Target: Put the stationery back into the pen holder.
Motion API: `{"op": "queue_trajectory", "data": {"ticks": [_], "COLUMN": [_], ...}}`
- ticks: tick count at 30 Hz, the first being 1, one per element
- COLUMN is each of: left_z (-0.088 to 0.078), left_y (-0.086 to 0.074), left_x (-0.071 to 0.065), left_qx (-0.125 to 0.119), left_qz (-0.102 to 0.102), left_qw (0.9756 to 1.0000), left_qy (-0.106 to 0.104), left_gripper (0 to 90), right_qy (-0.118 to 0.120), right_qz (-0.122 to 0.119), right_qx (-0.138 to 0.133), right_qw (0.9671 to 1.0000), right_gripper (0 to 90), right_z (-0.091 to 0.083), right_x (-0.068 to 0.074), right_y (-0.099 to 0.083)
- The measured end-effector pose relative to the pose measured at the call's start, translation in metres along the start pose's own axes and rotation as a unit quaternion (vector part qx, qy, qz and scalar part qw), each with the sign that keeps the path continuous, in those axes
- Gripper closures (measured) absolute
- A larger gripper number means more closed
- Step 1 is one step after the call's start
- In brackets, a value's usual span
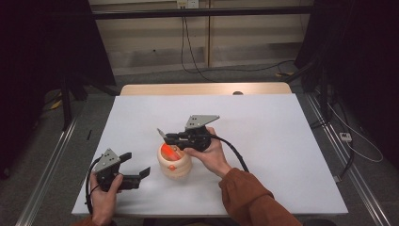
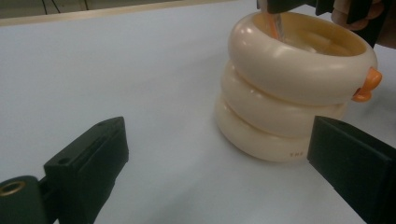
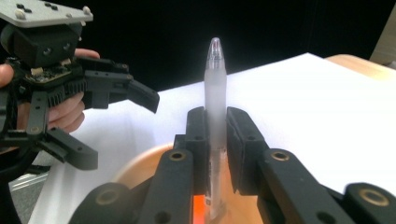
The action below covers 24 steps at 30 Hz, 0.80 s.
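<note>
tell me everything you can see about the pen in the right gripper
The pen is a slim stick with a frosted, translucent barrel and a rounded clear tip end, plastic by the look of it. It stands between the right gripper's black fingers, which clamp it on both sides. Its lower end reaches down into the cream ringed holder, beside something orange.

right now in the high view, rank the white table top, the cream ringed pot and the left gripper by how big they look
1. white table top, by far the largest.
2. left gripper, jaws spread open, about as big as the pot; it sits nearer the camera, so this order is unsure.
3. cream ringed pot, partly covered by the right gripper.
</note>
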State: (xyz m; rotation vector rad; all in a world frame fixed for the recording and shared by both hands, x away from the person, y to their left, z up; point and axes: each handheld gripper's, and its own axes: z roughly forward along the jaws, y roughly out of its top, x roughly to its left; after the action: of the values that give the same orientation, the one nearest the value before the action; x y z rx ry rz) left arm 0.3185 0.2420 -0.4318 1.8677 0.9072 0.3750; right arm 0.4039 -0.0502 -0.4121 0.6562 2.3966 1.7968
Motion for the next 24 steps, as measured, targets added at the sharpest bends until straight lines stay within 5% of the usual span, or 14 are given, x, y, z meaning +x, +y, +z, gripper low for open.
{"op": "queue_trajectory", "data": {"ticks": [5, 13, 24], "left_z": [0.001, 0.001, 0.001], "left_y": [0.000, 0.000, 0.000], "left_x": [0.000, 0.000, 0.000], "left_qx": [0.001, 0.000, 0.001], "left_qz": [-0.002, -0.003, -0.003], "left_qw": [1.0000, 1.0000, 1.0000], "left_qy": [-0.004, -0.004, -0.004], "left_gripper": [5.1, 5.1, 5.0], "right_qy": [-0.001, -0.016, -0.034], "right_qz": [0.001, 0.006, 0.013], "right_qx": [0.006, 0.015, 0.025], "right_qw": [1.0000, 0.9997, 0.9990], "right_gripper": [69.3, 41.2, 17.3], "right_z": [-0.002, -0.009, -0.022], "right_x": [0.000, -0.001, -0.004], "right_y": [0.001, 0.005, 0.006]}}
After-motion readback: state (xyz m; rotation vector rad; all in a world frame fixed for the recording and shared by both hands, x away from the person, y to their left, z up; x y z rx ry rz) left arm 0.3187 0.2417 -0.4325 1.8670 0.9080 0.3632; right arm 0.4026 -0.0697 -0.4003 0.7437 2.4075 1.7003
